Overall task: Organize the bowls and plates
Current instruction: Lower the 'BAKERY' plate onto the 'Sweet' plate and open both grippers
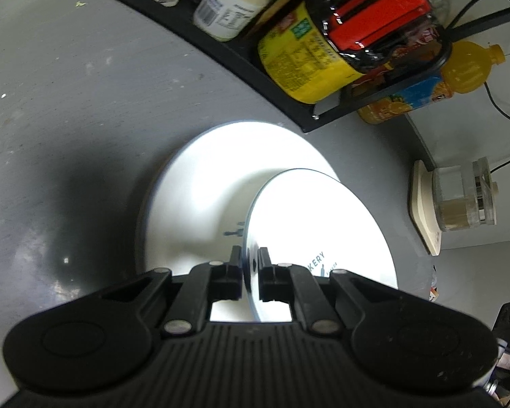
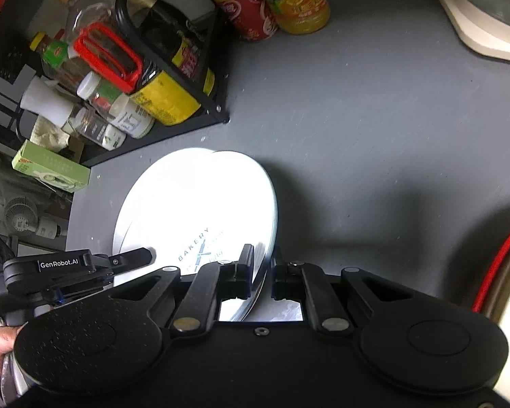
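Two white plates with thin blue-grey rims on the grey counter (image 1: 68,108), near the black rack's (image 1: 241,64) corner. Lower plate (image 1: 204,176) lies flat. Upper plate (image 1: 323,224) – "BAKERY" print with blue logo – is tilted, its left edge raised, overlapping the lower plate's right side. Both overexposed – surface detail washed out.

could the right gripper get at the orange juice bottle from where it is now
Probably not right away: the right gripper sits with its fingers around the rim of the white plate. The grey counter between it and the orange juice bottle looks bare, so once freed, likely yes.
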`<state>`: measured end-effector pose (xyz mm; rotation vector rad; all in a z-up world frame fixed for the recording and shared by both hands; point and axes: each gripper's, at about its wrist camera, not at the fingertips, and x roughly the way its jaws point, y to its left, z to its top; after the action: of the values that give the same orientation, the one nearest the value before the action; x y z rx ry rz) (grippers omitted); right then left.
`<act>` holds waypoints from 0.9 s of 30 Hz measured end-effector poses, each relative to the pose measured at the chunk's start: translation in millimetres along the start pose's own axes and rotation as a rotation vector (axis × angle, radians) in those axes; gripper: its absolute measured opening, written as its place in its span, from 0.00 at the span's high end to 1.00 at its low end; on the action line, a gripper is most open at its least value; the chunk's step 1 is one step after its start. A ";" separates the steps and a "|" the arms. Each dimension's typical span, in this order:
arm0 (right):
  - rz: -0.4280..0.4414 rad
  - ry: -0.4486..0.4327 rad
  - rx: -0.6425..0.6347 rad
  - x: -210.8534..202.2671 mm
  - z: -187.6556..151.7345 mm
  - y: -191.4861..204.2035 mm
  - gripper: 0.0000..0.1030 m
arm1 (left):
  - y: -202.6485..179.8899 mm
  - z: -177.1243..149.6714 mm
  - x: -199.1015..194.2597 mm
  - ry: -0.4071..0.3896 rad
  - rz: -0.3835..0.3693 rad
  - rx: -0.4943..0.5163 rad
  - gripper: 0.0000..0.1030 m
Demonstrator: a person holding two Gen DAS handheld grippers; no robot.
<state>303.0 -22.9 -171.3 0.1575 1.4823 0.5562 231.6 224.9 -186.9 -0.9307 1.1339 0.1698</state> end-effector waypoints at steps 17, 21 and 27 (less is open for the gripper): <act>-0.111 -0.055 -0.044 9.9 -15.2 21.3 0.92 | 10.7 -5.4 10.1 0.000 0.060 0.028 0.90; -0.109 -0.058 -0.040 11.7 -18.2 23.7 0.92 | 5.9 -1.5 8.7 0.015 0.099 0.064 0.90; -0.114 -0.066 -0.026 12.9 -17.3 24.2 0.92 | -4.3 2.8 -13.2 -0.030 0.125 0.141 0.89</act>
<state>280.0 -0.3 -174.2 0.0700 1.4096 0.4730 230.0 228.4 -173.2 -0.7307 1.1613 0.2022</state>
